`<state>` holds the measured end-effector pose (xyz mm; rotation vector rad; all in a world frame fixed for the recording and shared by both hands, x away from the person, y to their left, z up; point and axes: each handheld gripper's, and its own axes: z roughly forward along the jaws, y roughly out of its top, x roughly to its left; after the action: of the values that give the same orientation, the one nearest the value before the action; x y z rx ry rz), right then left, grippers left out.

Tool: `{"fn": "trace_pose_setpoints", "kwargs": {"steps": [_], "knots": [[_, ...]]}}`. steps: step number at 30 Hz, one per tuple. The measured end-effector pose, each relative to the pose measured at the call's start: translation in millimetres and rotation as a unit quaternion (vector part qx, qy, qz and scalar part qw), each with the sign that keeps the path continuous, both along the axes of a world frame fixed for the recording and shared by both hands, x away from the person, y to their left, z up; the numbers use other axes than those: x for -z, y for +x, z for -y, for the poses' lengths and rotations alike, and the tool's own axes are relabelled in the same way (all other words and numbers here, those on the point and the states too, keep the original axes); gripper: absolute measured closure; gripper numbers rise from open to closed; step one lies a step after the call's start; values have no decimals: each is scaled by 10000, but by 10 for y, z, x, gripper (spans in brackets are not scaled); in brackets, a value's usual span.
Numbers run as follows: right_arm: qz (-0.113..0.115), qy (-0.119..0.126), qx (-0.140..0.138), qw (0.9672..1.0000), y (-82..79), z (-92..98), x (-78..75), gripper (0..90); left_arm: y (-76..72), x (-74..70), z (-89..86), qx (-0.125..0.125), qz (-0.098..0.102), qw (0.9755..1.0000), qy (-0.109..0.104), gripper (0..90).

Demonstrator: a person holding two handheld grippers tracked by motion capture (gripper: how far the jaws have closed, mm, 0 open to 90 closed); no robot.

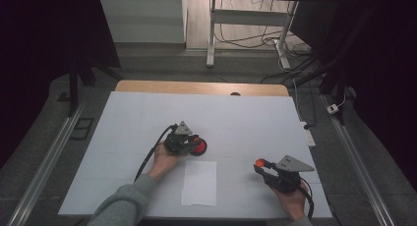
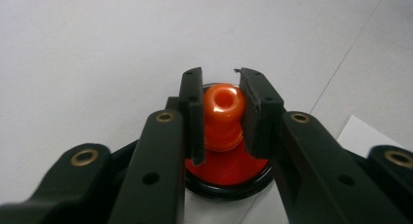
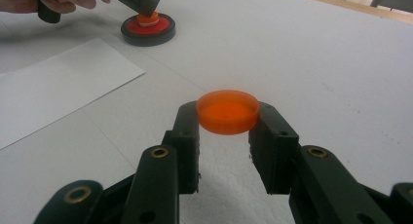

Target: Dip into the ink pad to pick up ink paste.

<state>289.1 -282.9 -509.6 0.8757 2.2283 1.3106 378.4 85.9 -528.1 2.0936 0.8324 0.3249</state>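
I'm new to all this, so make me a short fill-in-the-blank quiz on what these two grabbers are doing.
1. The left gripper is shut on the orange ____ of a round stamp.
2. The right gripper holds a small orange ____ above the table.
3. A sheet of white ____ lies on the table between the two hands.
4. The stamp's orange disc sits in a ring coloured ____.

Missing words: knob; cap; paper; black.

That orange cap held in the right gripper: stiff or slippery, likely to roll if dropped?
The orange cap keeps its round shape between the right gripper, so probably stiff. Its glossy wall looks smooth, maybe slippery. Thin and translucent, it seems light; dropped on edge, it might roll.
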Motion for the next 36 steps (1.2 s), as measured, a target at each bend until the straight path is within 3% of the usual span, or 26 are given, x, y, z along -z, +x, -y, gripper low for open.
{"fn": "trace_pose_setpoints", "kwargs": {"steps": [5, 36], "knots": [[11, -29, 7, 10000, -14, -7, -9, 647, 4, 14, -18, 11, -19, 10000, -73, 729], [21, -15, 8, 10000, -22, -17, -12, 647, -16, 20, 2, 12, 112, 9999, 23, 728]]}}
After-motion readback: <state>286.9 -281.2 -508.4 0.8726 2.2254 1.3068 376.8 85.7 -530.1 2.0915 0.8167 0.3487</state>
